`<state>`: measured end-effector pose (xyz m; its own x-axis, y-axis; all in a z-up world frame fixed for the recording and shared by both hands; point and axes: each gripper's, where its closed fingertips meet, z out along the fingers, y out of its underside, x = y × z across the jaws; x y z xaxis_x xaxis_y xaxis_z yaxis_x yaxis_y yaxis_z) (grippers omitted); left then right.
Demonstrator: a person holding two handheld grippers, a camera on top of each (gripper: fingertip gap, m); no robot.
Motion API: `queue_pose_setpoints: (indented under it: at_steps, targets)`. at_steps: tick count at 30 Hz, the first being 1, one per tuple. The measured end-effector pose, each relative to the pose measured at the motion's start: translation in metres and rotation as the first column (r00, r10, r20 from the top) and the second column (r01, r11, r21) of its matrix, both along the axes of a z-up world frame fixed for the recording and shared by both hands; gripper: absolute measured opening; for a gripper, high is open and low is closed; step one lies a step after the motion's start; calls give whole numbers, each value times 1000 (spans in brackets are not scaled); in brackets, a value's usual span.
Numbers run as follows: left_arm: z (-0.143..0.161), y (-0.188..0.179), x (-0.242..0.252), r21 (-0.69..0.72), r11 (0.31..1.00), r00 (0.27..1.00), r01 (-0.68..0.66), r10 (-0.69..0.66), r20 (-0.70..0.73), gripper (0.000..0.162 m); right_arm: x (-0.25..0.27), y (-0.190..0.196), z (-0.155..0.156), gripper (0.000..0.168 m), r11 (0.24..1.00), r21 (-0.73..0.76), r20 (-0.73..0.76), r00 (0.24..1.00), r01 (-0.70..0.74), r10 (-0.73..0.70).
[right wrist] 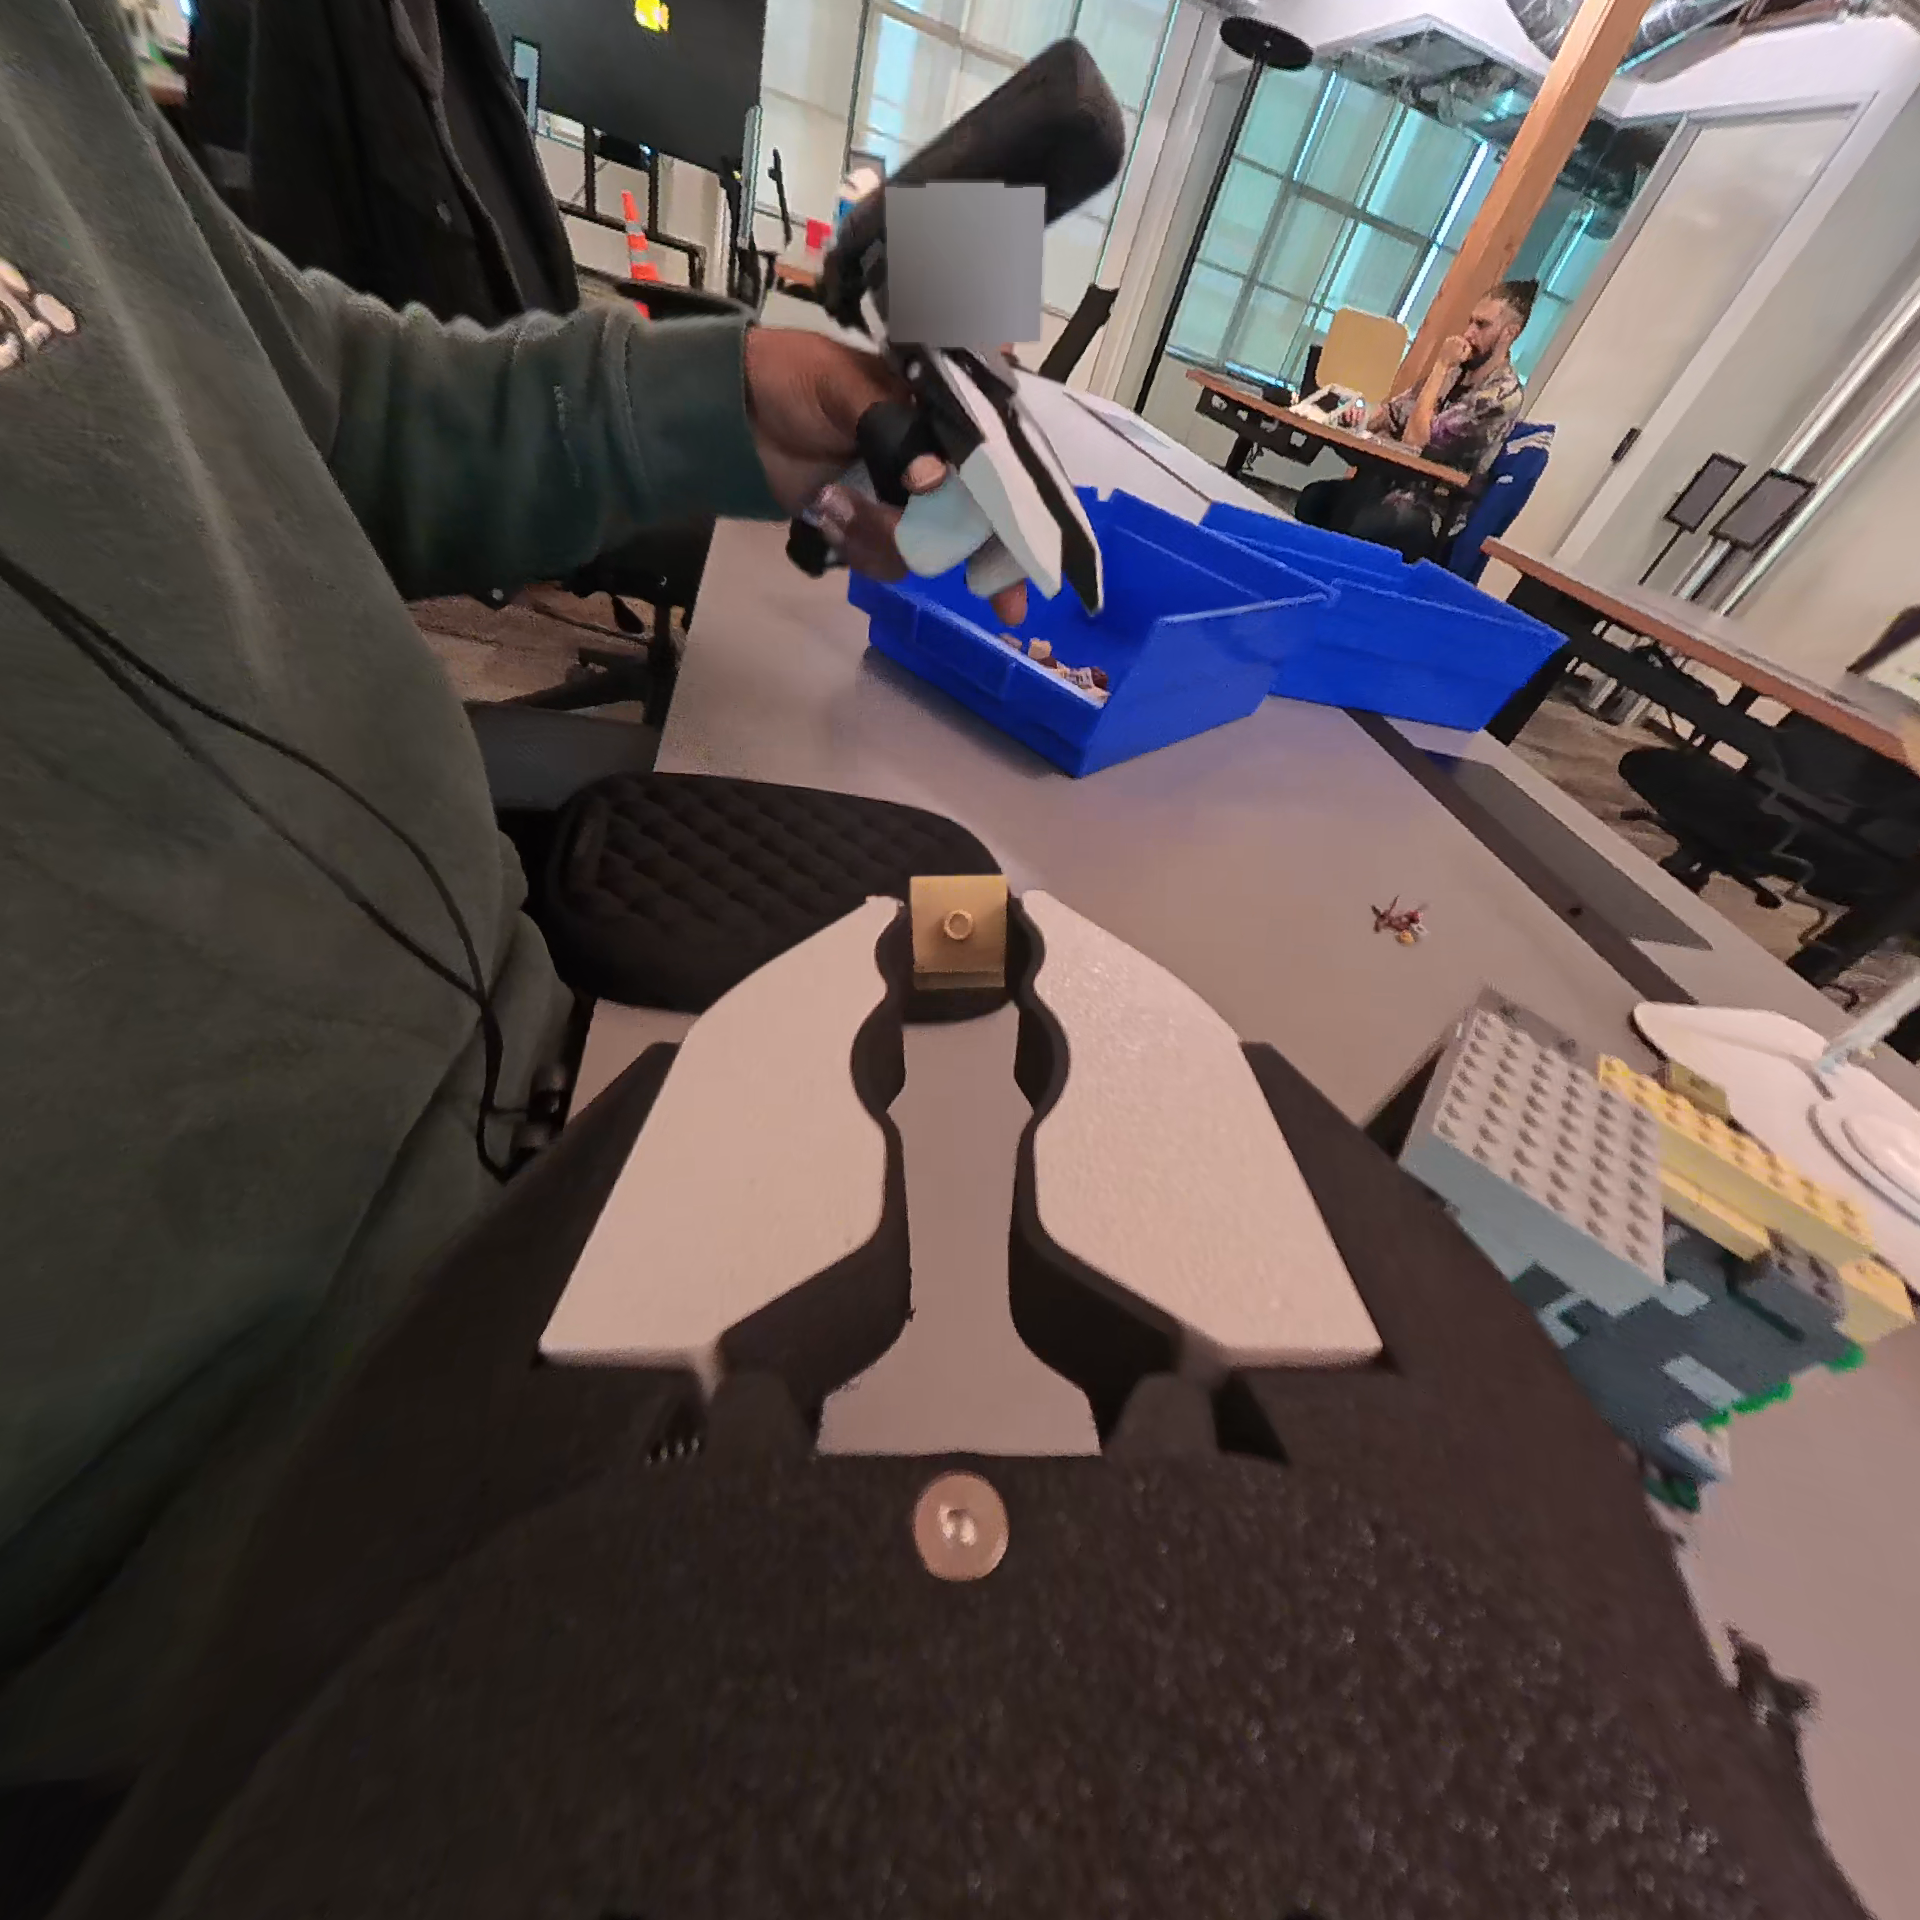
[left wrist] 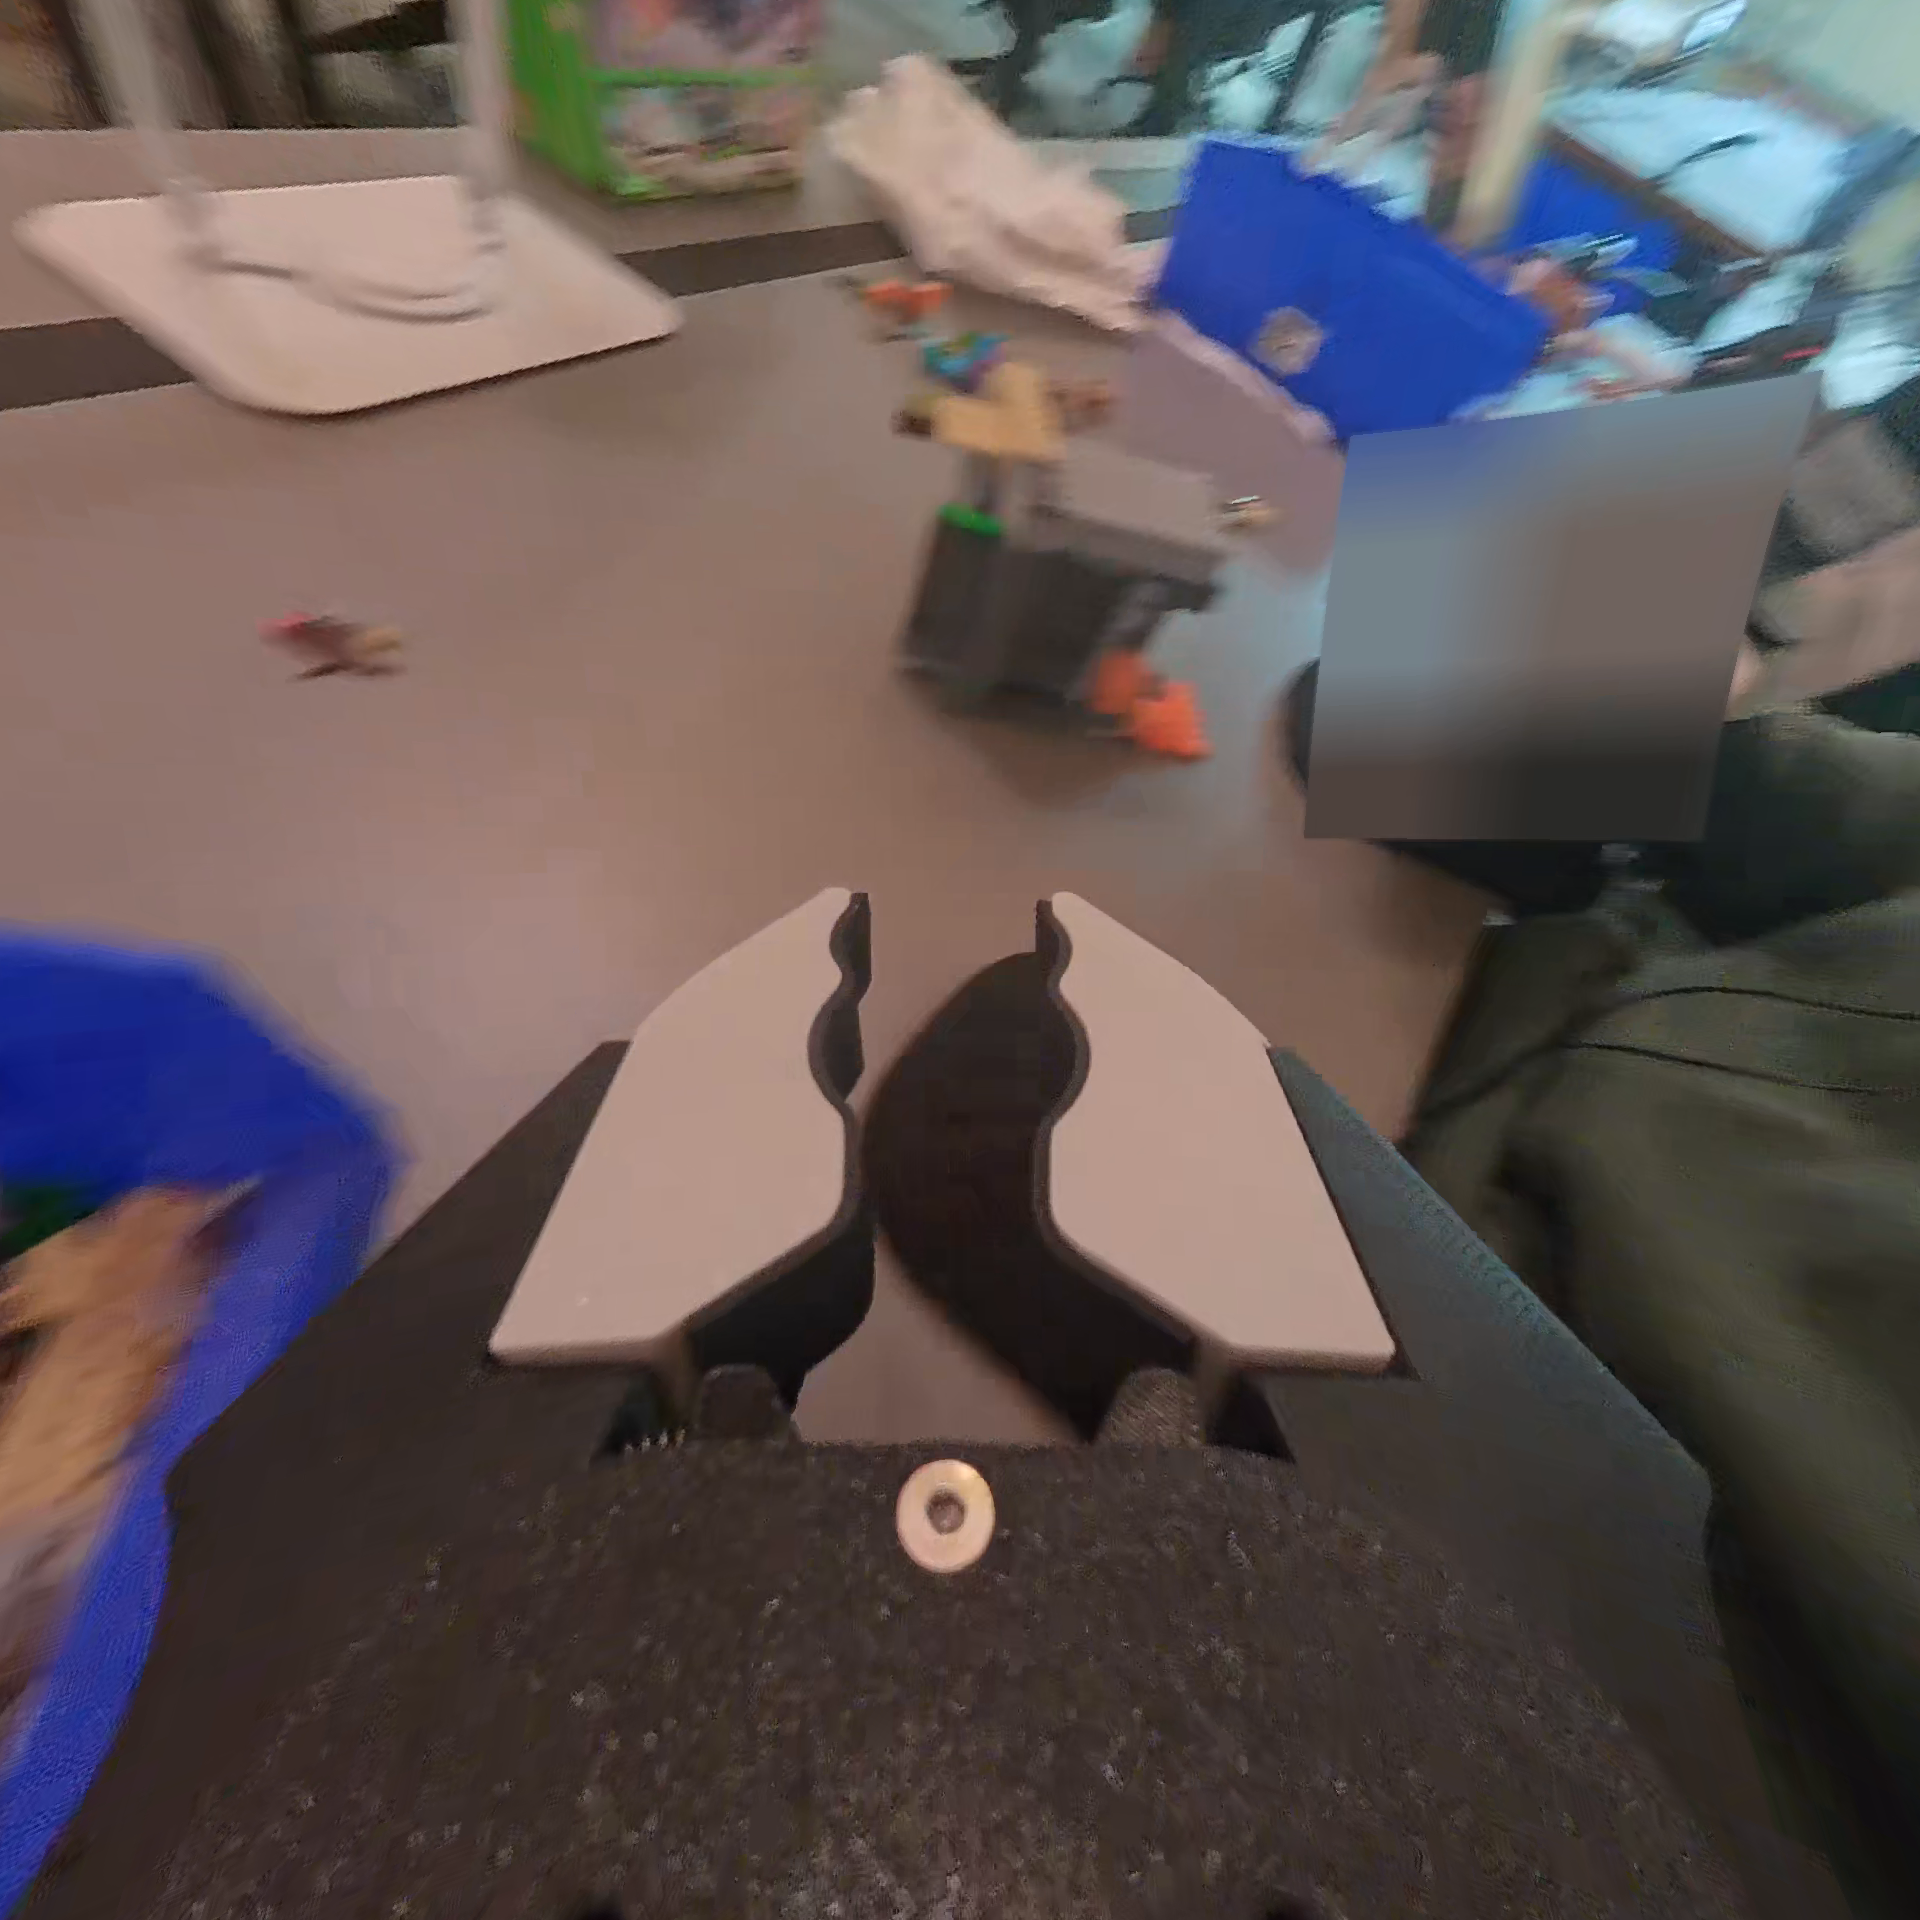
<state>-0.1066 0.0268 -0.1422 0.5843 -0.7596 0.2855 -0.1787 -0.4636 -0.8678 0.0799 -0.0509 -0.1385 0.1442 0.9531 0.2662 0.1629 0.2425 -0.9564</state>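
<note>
My right gripper [right wrist: 958, 920] is shut on a small tan one-stud brick [right wrist: 958, 935], held at its fingertips above the grey table's [right wrist: 1195, 862] near edge. My left gripper [left wrist: 951, 914] has a narrow gap between its fingers and holds nothing. In the right wrist view it [right wrist: 1039, 520] hangs tilted down over an open blue bin [right wrist: 1091, 675] with a few small pieces inside. A grey, tan and dark brick build [left wrist: 1049, 592] with orange bits at its foot stands ahead of the left gripper. It also shows in the right wrist view [right wrist: 1621, 1195]. The left view is blurred.
A second blue bin [right wrist: 1403, 644] sits behind the first. A small red piece [right wrist: 1397, 920] lies loose on the table. A white lamp base [left wrist: 343, 291], a green box [left wrist: 644, 104] and white cloth [left wrist: 987, 208] are at the back. A green-sleeved person [right wrist: 208, 727] is close by on the left. The gap from one gripper's tips to the other's is roughly 20 centimetres.
</note>
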Motion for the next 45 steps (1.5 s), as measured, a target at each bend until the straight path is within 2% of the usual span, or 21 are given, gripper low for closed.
queue_pose_setpoints:
  at_steps: [2,5,9,16,19,24,26,27,29,32,34,37,40,43,45]
  targets:
    - [6,-21,40,-23,991,985,133,-129,110,29,-8,-2,5,16,1000,14,-14,1000,-17,17]
    - [10,-51,92,-58,949,924,310,-287,253,29,-18,-4,13,16,999,37,-37,999,-36,37]
    - [12,-75,140,-97,881,826,464,-390,408,28,-25,-7,20,17,997,56,-67,996,-53,57]
    - [26,-99,174,-154,725,616,671,-430,660,25,-31,-18,23,16,991,80,-106,987,-109,117]
    - [29,-103,178,-162,690,575,706,-424,700,24,-30,-20,25,17,988,87,-130,982,-125,136]
    - [27,-105,178,-172,661,551,730,-421,720,23,-28,-23,24,16,983,111,-134,978,-149,163]
    - [31,-109,177,-167,629,509,759,-415,754,20,-27,-29,27,17,976,125,-152,969,-179,197]
    - [31,-110,178,-168,622,500,765,-410,763,13,-27,-32,29,17,973,131,-158,965,-192,211]
    - [32,-112,178,-154,619,483,770,-408,775,12,-26,-33,31,16,969,141,-160,962,-200,222]
    - [32,-111,180,-148,637,497,756,-413,763,12,-25,-32,31,16,970,141,-160,962,-199,220]
    - [30,-107,181,-150,668,532,729,-416,737,12,-24,-28,28,17,975,133,-148,969,-177,197]
    - [24,-93,182,-123,788,667,603,-414,619,11,-20,-14,21,19,989,93,-108,987,-110,120]
    - [22,-83,179,-22,888,798,460,-402,449,11,-13,-4,18,21,998,42,-103,993,-56,60]
    - [18,-71,174,137,941,914,309,-334,231,11,-10,2,18,22,1000,19,-95,995,17,-15]
    - [19,-66,172,259,936,956,238,-273,111,11,-10,6,20,20,997,7,-90,993,74,-74]
